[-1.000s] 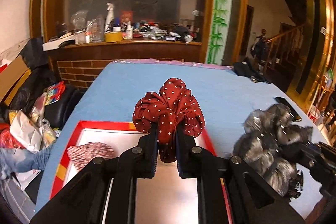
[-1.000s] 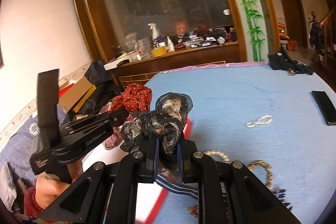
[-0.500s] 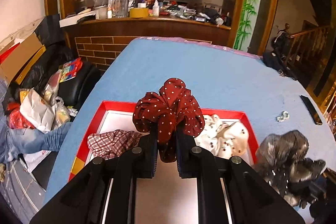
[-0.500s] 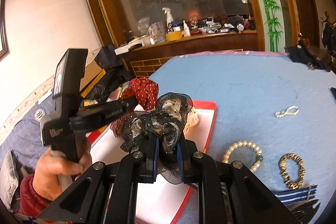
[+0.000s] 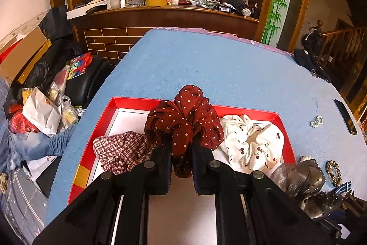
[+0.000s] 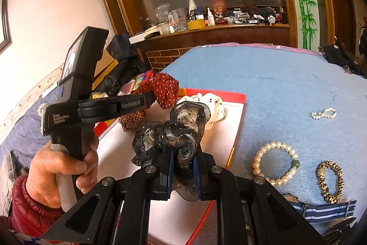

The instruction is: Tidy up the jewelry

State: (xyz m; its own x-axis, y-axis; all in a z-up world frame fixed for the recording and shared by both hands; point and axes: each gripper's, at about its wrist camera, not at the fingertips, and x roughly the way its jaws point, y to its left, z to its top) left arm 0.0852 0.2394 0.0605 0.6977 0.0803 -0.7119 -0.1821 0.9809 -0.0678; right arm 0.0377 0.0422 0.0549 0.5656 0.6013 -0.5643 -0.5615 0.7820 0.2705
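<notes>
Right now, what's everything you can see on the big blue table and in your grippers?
Box: 1, red rim, white inside, on table.
Plaid scrunchie: 1, red-white, box left.
Cherry scrunchie: 1, white, box right.
Dotted scrunchie: 1, dark red, held over box.
Lace scrunchie: 1, black-silver, held over box edge.
Pearl bracelet: 1, white, table right of box.
Leopard scrunchie: 1, beside it.
Small pearl loop: 1, farther back.
Table: 1, blue.
Left hand-held gripper: black, shut.
Right hand-held gripper: black, shut.

The red dotted scrunchie (image 5: 183,123) is soft matt cloth, and the grey scrunchie (image 6: 174,132) is sheer, slightly shiny mesh. At its 4 o'clock lies a glossy pearl bracelet (image 6: 275,162) on the fuzzy blue tablecloth (image 6: 286,88). The box (image 5: 252,110) looks like smooth card.
</notes>
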